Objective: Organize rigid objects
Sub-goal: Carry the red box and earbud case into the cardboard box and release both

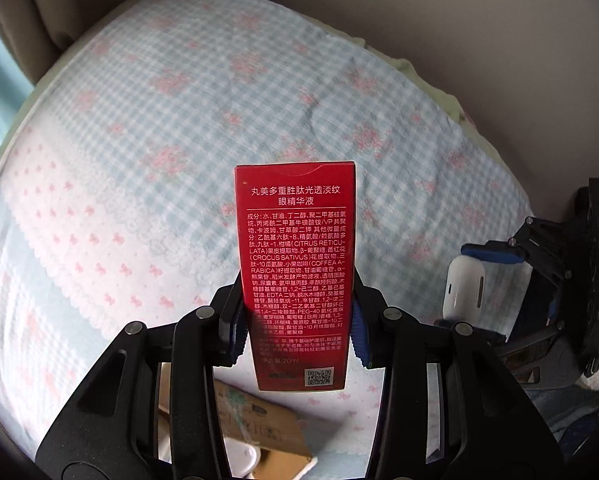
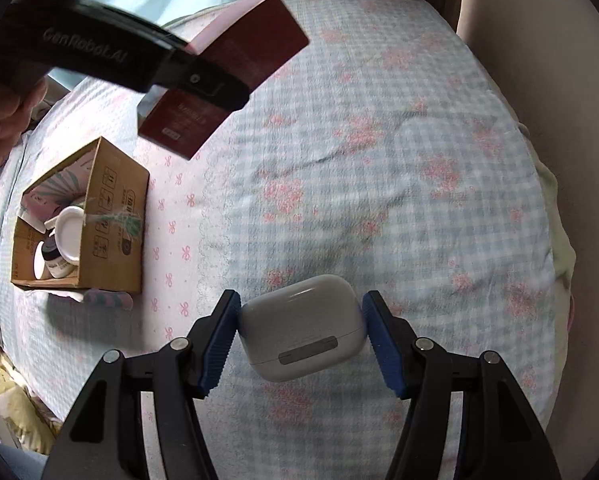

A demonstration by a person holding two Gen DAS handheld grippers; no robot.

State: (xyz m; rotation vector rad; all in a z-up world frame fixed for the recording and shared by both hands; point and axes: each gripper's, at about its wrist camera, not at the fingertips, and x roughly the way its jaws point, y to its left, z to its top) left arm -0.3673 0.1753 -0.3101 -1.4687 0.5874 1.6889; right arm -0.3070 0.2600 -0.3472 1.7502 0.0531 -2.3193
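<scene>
My left gripper (image 1: pixel 295 328) is shut on a tall red cosmetics box (image 1: pixel 295 264) printed with white text and holds it above the bed. The same box (image 2: pixel 235 64) shows in the right wrist view at the upper left, clamped in the left gripper. My right gripper (image 2: pixel 301 332) is shut on a white earbuds case (image 2: pixel 303 328), its blue pads pressing both sides. That case (image 1: pixel 463 288) also shows at the right of the left wrist view. An open cardboard box (image 2: pixel 111 216) lies on the bed at the left, below the red box.
The cardboard box holds a white lid (image 2: pixel 69 232) and a small jar (image 2: pixel 55 264). A blue-checked bedsheet with pink flowers (image 2: pixel 379 160) covers the bed. Curtains (image 1: pixel 31 12) hang behind it and a wall (image 2: pixel 559 60) runs along the right.
</scene>
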